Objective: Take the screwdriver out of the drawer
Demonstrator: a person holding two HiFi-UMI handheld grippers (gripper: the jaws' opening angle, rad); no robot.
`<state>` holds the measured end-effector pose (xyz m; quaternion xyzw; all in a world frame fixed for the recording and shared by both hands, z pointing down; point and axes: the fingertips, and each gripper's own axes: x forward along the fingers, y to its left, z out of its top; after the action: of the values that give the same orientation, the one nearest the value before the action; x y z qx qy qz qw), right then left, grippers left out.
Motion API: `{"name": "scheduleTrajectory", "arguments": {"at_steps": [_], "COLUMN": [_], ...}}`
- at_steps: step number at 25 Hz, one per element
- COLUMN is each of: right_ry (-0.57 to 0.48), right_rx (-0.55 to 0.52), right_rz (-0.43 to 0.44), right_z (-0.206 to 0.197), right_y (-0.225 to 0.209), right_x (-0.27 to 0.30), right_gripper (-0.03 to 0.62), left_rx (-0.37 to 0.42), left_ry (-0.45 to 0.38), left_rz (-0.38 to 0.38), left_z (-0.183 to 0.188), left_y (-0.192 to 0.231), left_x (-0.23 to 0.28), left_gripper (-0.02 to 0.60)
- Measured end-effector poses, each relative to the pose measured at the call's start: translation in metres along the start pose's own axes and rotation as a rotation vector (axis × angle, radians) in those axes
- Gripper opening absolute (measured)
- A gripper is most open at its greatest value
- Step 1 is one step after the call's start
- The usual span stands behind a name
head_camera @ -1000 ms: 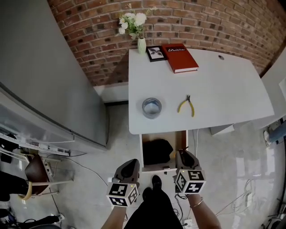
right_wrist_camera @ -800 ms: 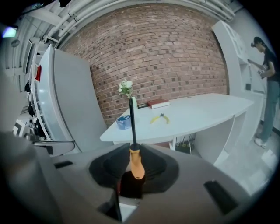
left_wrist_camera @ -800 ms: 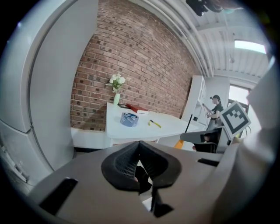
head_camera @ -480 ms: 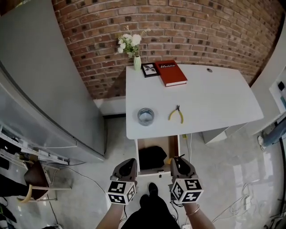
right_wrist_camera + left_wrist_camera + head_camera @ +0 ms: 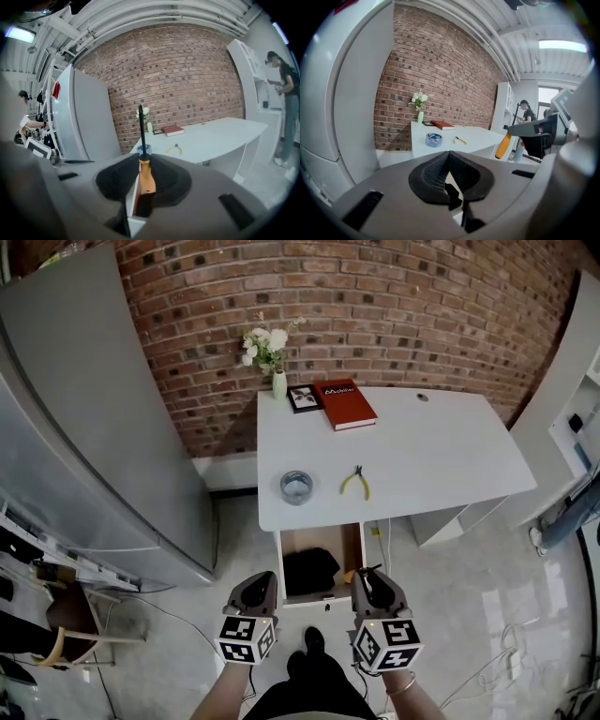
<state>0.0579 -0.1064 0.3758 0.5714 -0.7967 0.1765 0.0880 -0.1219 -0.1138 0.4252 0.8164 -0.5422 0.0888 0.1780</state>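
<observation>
White rectangular desk [image 5: 441,456], head view: brown wooden drawer [image 5: 323,536] open under its near edge. Left gripper view: left gripper [image 5: 450,161] closed on nothing. Right gripper view: right gripper [image 5: 141,159] clamping orange-handled, black-shafted screwdriver [image 5: 146,176], seemingly clear of the drawer; grip firmly, lift straight away.

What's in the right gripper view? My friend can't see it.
The right gripper has its fingers shut on an orange-handled screwdriver, its dark shaft pointing ahead. Beyond stands a white table with a red book, yellow pliers and flowers, against a brick wall.
</observation>
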Motion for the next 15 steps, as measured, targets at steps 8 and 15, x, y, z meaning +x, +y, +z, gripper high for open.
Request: {"name": "scheduleTrajectory", "arguments": {"at_steps": [8,15], "right_ry": [-0.042,-0.057], "right_rx": [-0.017,-0.037], "right_rz": [-0.004,-0.012], "right_z": [0.011,0.018], "right_y": [0.009,0.010], "right_x": [-0.021,-0.030], "right_gripper": [0.080,0.080], "left_rx": [0.012,0.014], "left_ry": [-0.031,-0.045], "left_rz": [-0.008,-0.011], "left_z": [0.009,0.014], "left_y": [-0.005,-0.008], "left_x": [-0.014,-0.019], "left_gripper": [-0.008,-0.008]}}
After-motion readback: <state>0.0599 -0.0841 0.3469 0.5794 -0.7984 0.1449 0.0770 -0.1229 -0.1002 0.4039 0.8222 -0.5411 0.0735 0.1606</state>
